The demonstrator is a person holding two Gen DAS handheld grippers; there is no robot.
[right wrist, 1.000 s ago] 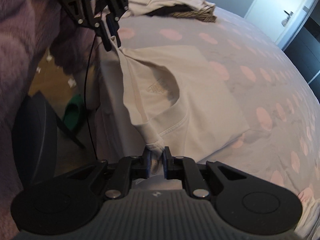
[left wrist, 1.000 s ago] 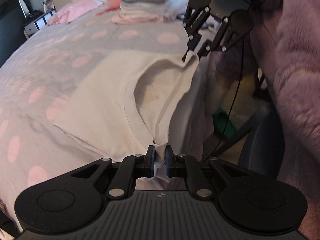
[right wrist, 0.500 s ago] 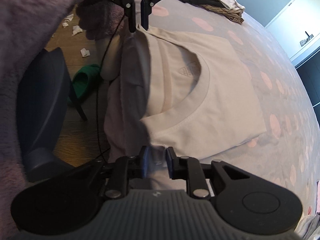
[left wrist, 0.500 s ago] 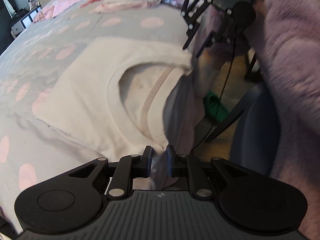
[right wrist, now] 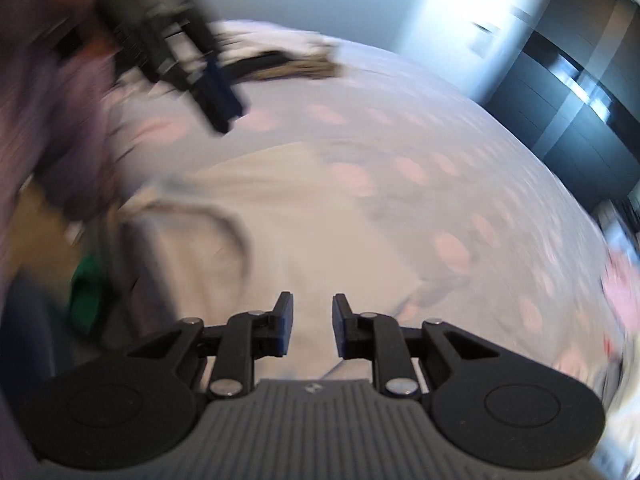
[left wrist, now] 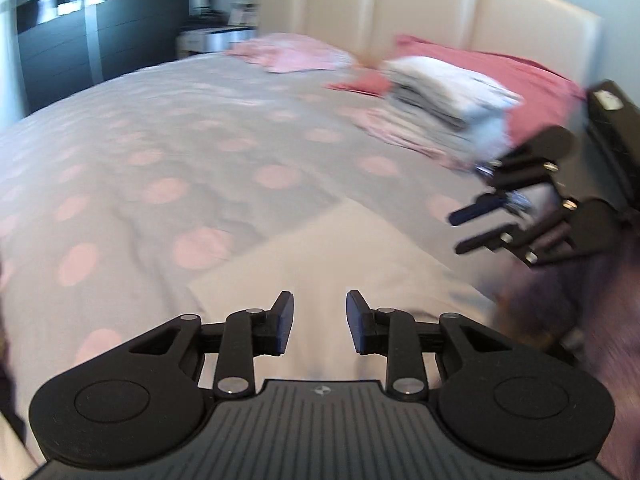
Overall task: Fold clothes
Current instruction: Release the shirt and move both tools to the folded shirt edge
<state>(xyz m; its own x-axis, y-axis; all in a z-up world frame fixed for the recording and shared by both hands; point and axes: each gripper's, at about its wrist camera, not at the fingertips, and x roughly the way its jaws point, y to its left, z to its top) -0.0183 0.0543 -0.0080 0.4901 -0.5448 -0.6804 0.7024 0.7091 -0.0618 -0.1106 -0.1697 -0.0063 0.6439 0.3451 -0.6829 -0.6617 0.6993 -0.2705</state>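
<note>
My left tongs (left wrist: 316, 322) and right tongs (right wrist: 312, 320) stood wide, holding nothing | shirt (left wrist: 340, 248) lay folded on bed (left wrist: 160, 152) | advice: regrip both near corners evenly, fold without wrinkles.

A grey bedspread with pink dots (left wrist: 168, 148) covers the bed, which ends at a cream padded headboard (left wrist: 420, 8); pink pillows (left wrist: 480, 64) lie against it, and a dark wardrobe with a glossy band (left wrist: 80, 36) stands along the far wall. In the blurred right wrist view, a green slipper-like object (right wrist: 86, 296) sits on the wooden floor beside the bed, and a white door (right wrist: 448, 24) shows beyond the bedspread's far edge.
</note>
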